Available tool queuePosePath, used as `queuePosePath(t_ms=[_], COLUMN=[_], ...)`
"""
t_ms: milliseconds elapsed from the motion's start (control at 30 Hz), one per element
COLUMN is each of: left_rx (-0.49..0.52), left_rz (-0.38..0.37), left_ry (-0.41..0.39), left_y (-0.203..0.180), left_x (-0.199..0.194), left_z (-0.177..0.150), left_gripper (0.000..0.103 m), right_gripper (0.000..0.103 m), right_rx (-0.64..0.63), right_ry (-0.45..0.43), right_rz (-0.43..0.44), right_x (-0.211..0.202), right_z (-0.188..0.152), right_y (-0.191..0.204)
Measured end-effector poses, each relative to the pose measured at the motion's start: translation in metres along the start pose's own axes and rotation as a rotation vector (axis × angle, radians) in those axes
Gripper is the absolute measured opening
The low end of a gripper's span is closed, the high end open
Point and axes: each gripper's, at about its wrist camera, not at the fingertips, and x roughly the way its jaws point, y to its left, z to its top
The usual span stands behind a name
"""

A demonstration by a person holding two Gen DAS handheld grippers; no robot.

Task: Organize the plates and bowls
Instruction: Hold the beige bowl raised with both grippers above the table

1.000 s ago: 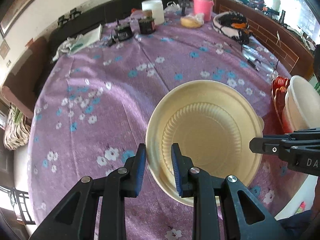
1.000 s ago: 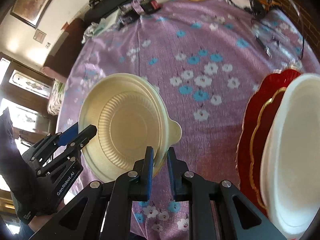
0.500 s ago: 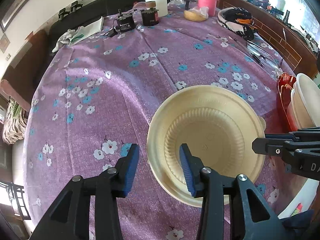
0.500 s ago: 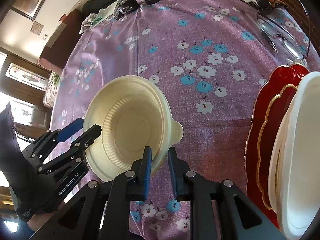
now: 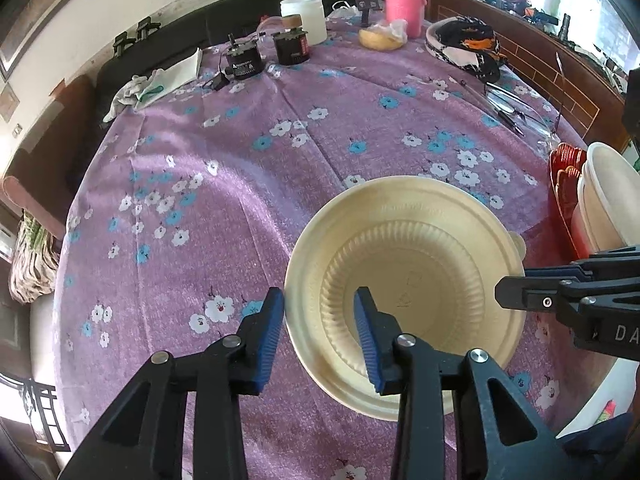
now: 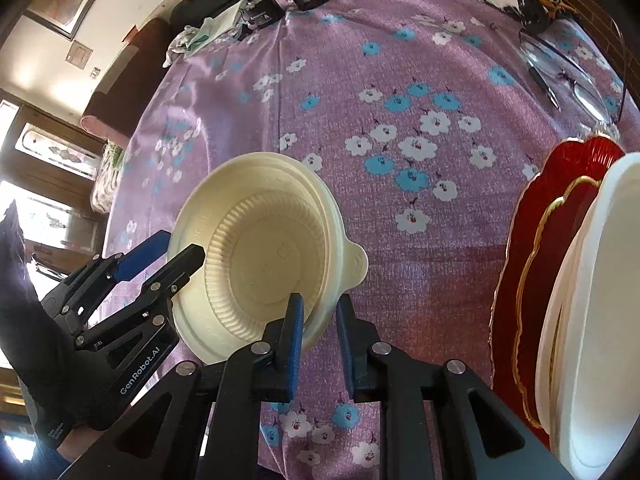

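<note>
A cream plastic bowl [image 5: 404, 280] with a small tab handle sits tilted over the purple flowered tablecloth [image 5: 224, 184]. In the right wrist view my right gripper [image 6: 320, 304] is shut on the near rim of the bowl [image 6: 272, 248]. My left gripper [image 5: 319, 300] straddles the opposite rim and its jaws are closing. One blue pad is inside the bowl and one outside, and neither presses on it. In the right wrist view a gloved hand holds the left gripper [image 6: 180, 246]. To the right stand red gold-edged plates [image 6: 532, 260] with white dishes [image 6: 600, 300] on them.
At the table's far side are a white tub [image 5: 302, 16], a pink flask [image 5: 402, 4], two dark jars [image 5: 292, 46], a black, white and orange bowl [image 5: 464, 48] and a cloth [image 5: 160, 80]. Glasses [image 5: 508, 104] lie at the right. The table edge runs close at the lower right.
My left gripper's jaws, shut on the bowl's rim a second ago, have spread apart and let go of it. The right gripper has kept its hold on the bowl.
</note>
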Motion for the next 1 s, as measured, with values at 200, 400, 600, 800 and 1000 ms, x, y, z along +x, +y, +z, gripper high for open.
queuePosePath(t_ms=[200,400,600,800,1000], left_rx=[0.018,0.011,-0.044,-0.153,-0.150], left_rz=[0.007,0.003,-0.041,-0.123,-0.174], left_ry=[-0.029,-0.023,-0.029,0.013,0.077], left_y=[-0.004,-0.003,0.012,0.036,0.028], left_x=[-0.007,-0.007,-0.008,-0.001,0.013], left_z=[0.004,0.004,0.005,0.003,-0.003], left_gripper=[0.035,0.035,0.036,0.047,0.055], right_gripper=[0.018,0.018,0.018,0.018,0.018], right_rx=[-0.022,-0.016,0.002,0.007,0.008], right_ry=[-0.016,-0.018,-0.007,-0.010,-0.008], right_rz=[0.005,0.005,0.000,-0.006,-0.007], right_x=[-0.003,-0.004,-0.003,-0.003,-0.003], right_z=[0.002,0.002,0.001,0.001,0.002], right_y=[0.005,0.004,0.000,0.000,0.001])
